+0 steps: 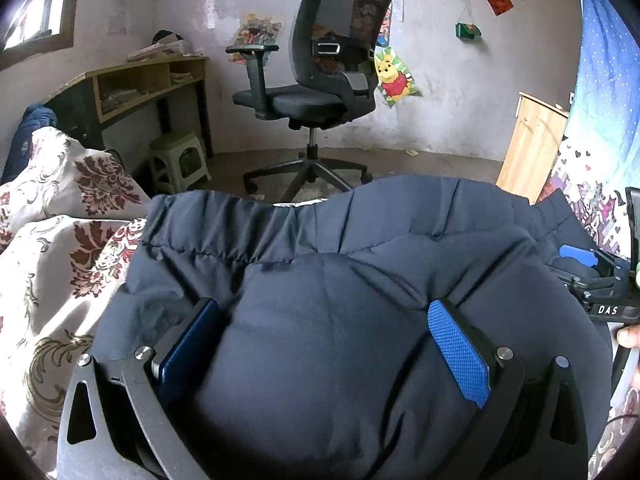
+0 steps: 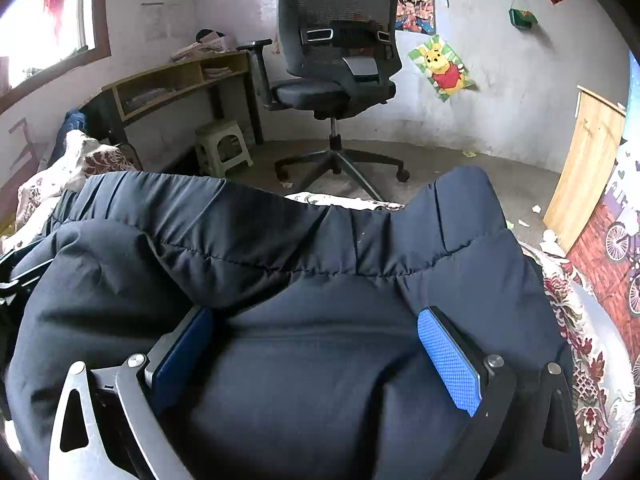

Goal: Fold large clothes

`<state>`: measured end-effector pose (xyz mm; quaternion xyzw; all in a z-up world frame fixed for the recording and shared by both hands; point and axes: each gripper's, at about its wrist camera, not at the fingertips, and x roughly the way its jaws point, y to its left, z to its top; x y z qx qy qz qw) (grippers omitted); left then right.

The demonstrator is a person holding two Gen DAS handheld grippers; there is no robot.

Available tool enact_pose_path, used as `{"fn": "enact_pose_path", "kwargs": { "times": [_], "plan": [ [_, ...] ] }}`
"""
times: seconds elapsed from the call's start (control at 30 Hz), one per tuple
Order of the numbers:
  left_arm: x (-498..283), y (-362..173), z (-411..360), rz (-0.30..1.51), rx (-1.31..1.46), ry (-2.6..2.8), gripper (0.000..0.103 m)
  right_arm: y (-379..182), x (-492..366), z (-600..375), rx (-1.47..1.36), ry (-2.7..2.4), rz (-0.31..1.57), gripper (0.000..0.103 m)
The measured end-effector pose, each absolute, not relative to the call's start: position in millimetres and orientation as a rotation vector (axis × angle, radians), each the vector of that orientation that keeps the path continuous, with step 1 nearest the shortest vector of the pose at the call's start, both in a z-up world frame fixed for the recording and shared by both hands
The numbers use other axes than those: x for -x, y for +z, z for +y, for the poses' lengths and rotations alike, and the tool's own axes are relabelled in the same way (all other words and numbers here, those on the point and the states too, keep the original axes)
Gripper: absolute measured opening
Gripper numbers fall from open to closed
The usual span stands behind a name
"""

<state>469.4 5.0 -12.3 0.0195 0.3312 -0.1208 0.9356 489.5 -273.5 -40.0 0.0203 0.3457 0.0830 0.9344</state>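
Note:
A dark navy padded jacket [image 1: 328, 280] lies bunched on a floral bedspread [image 1: 60, 248]; it also fills the right wrist view [image 2: 280, 264]. My left gripper [image 1: 320, 320] has its blue pads [image 1: 456, 348] wide apart with a thick fold of the jacket bulging between them. My right gripper [image 2: 316, 328] stands the same way, its blue pads [image 2: 448, 364] spread with a fold of jacket between. The right gripper's body shows at the right edge of the left wrist view [image 1: 600, 280].
A black office chair [image 1: 320, 80] stands on the floor beyond the bed edge. A wooden desk [image 1: 148, 80] and pale green stool [image 1: 180, 160] are at the left. A wooden cabinet [image 1: 532, 144] and a blue curtain [image 1: 600, 100] are at the right.

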Motion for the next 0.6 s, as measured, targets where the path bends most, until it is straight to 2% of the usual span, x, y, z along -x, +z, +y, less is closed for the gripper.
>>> {"fn": "enact_pose_path", "kwargs": {
  "times": [0.33, 0.6],
  "plan": [
    [-457.6, 2.0, 18.6, 0.664, -0.056, -0.151, 0.102, -28.0, -466.9, -278.7, -0.013, 0.086, 0.657, 0.103],
    [-449.8, 11.4, 38.5, 0.633, -0.088, -0.065, 0.102, -13.4, -446.3, -318.2, -0.005, 0.026, 0.622, 0.103]
  ]
}}
